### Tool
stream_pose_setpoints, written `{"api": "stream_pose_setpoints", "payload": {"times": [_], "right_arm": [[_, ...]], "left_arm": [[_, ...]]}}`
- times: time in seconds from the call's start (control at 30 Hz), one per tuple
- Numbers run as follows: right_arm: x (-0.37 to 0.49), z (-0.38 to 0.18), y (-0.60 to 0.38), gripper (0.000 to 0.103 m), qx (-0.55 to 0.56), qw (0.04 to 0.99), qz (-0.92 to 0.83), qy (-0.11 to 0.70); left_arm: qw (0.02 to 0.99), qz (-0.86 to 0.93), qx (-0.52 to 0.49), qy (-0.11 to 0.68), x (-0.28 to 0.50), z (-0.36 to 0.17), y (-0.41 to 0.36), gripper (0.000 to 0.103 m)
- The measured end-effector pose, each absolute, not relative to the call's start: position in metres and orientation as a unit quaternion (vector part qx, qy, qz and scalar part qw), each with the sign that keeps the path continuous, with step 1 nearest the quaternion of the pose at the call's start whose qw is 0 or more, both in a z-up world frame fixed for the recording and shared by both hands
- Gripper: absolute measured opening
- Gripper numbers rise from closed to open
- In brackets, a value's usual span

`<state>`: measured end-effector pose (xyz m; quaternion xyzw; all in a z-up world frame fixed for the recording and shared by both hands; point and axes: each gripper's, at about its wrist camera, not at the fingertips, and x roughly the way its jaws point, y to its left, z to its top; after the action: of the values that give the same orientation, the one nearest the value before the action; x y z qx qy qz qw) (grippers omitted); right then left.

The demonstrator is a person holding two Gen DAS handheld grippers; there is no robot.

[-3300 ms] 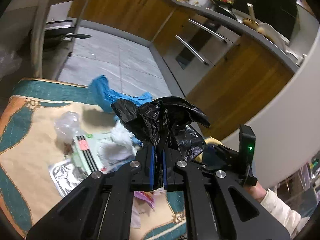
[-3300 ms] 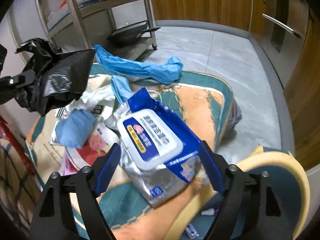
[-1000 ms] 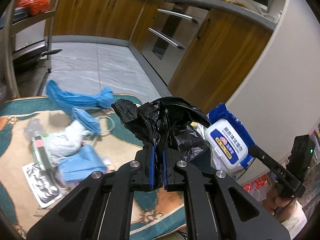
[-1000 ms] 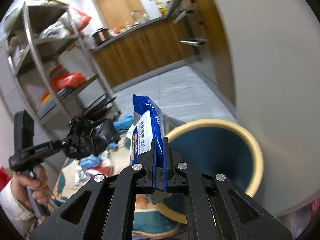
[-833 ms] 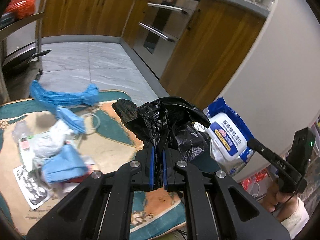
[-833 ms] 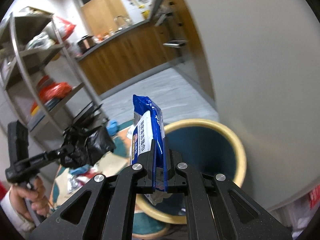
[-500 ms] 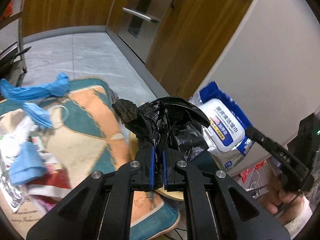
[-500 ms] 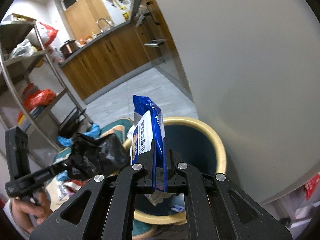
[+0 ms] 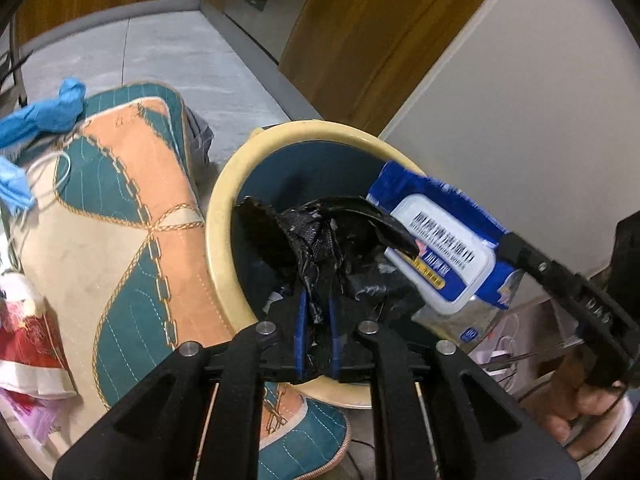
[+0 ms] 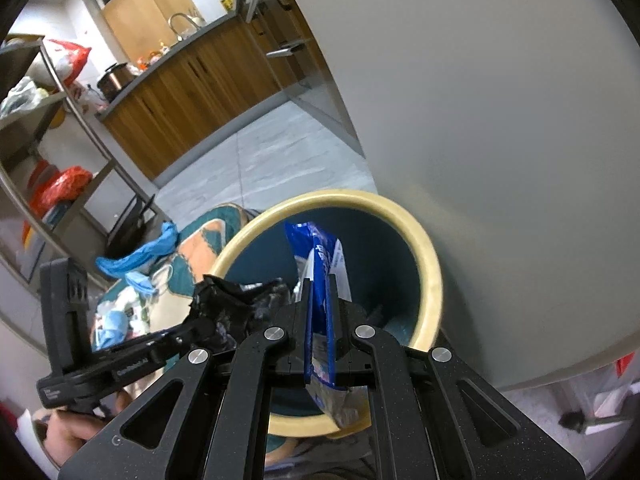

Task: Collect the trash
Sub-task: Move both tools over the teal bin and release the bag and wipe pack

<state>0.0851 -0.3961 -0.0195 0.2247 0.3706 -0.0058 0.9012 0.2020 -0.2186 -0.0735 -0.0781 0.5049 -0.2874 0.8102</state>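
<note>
A round bin with a cream rim (image 9: pixel 218 216) and dark blue inside stands on the floor against a grey wall. My left gripper (image 9: pixel 316 312) hovers over the bin's mouth with a crumpled black plastic bag (image 9: pixel 320 240) between its blue pads; the jaws are opening. My right gripper (image 10: pixel 320 304) is shut on a blue wet-wipes pack (image 10: pixel 320 256), held edge-on above the bin rim (image 10: pixel 432 280). In the left wrist view the wipes pack (image 9: pixel 444 248) hangs over the bin's right side, touching the bag. The black bag (image 10: pixel 232 308) also shows at the bin's left edge.
A teal and orange rug (image 9: pixel 132 200) lies left of the bin with blue plastic (image 9: pixel 44 116) and mixed litter (image 9: pixel 24 340) on it. The grey wall (image 9: pixel 520 100) is close behind the bin. A metal shelf rack (image 10: pixel 60 200) and wood cabinets (image 10: pixel 192 92) stand beyond.
Both grippers have swung from the rug toward the bin and dropped lower. The bag now sits over the bin's opening, and the left pads stand slightly wider apart.
</note>
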Motion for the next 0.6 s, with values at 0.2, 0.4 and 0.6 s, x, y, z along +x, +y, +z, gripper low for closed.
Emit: {"api": "stream_pose_setpoints", "payload": {"times": [0.2, 0.4, 0.6], "right_arm": [[0.091, -0.020, -0.390, 0.017, 0.231, 0.900, 0.017, 0.370], [0.089, -0.013, -0.384, 0.023, 0.230, 0.906, 0.031, 0.355], [0.091, -0.012, -0.380, 0.029, 0.232, 0.905, 0.039, 0.356]], "left_arm": [[0.811, -0.287, -0.105, 0.499, 0.203, -0.070, -0.199, 0.031], [0.817, -0.283, -0.132, 0.485, 0.199, -0.061, -0.173, 0.037], [0.836, -0.271, -0.141, 0.456, 0.186, -0.038, -0.142, 0.046]]}}
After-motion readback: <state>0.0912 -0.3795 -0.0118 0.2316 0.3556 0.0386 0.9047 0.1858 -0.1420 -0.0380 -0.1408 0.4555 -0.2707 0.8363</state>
